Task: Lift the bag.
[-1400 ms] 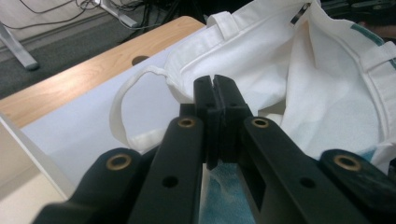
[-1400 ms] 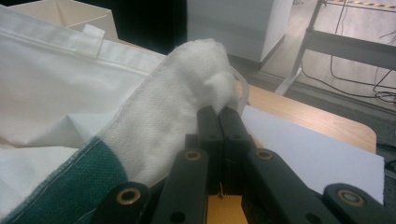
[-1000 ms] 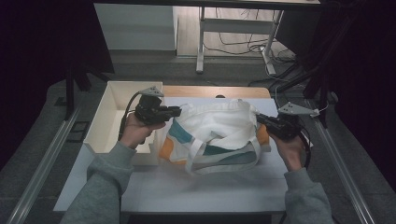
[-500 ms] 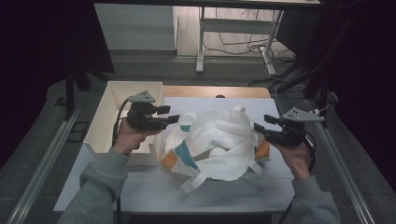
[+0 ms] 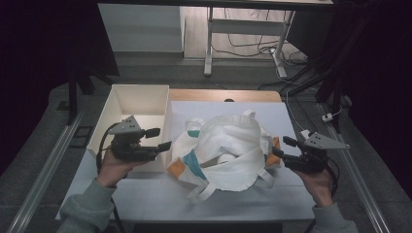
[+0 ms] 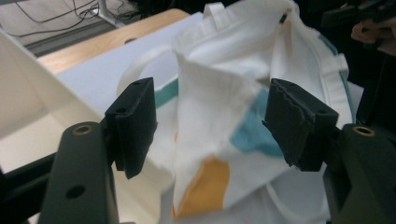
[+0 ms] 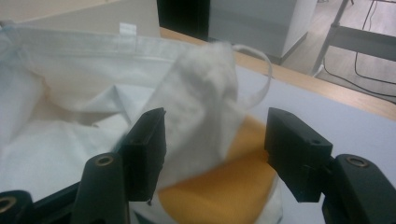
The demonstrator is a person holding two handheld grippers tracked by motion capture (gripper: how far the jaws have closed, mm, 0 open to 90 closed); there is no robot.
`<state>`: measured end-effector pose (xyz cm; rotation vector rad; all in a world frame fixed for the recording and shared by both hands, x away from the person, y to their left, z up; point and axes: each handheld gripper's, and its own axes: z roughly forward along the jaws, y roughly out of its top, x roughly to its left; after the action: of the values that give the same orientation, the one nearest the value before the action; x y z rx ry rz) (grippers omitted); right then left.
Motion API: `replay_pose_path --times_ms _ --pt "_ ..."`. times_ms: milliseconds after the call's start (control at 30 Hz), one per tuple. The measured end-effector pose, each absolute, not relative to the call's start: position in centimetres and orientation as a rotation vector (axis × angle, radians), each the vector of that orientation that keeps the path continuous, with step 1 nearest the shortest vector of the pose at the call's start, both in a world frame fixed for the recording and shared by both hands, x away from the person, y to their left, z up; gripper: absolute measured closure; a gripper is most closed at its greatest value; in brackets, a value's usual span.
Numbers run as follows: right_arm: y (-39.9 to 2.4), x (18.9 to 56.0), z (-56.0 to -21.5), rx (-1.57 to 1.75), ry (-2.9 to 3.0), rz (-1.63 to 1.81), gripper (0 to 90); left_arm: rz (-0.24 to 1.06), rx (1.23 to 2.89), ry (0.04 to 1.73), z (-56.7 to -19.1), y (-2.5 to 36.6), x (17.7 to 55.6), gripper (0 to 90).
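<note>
A white cloth bag (image 5: 228, 145) with teal and orange patches lies crumpled in the middle of the table (image 5: 160, 194). My left gripper (image 5: 163, 138) hovers just left of it, over the box's near corner, pointing at the bag. Its jaws have just been opening, and a loose fold of the bag (image 6: 219, 84) stands between them unpressed. My right gripper (image 5: 279, 146) is at the bag's right edge, pointing left. Its jaws have also just been opening, with a white flap (image 7: 201, 93) between them, free of the right pad.
An open white box (image 5: 141, 99) stands at the table's left, right beside my left gripper. A wooden strip (image 5: 223, 94) marks the far edge. Metal rails (image 5: 46, 170) run along both sides. A table frame and cables (image 5: 243, 48) are on the floor beyond.
Both grippers have opened, let go of the bag and drawn apart, left one leftward, right one rightward. The bag has slumped onto the table.
</note>
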<state>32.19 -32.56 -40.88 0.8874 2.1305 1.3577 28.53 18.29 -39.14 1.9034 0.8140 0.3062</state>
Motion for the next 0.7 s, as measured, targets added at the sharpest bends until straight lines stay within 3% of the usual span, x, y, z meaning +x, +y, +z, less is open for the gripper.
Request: replay_pose_path --times_ms 333,700 --pt "-34.0 31.4 -43.0 0.898 2.163 1.324 39.1 0.315 1.924 0.865 -42.2 20.3 26.2 32.6" --pt "-33.5 31.3 -43.9 0.855 2.182 1.275 39.1 0.304 1.95 0.897 -43.9 20.5 26.0 32.0"
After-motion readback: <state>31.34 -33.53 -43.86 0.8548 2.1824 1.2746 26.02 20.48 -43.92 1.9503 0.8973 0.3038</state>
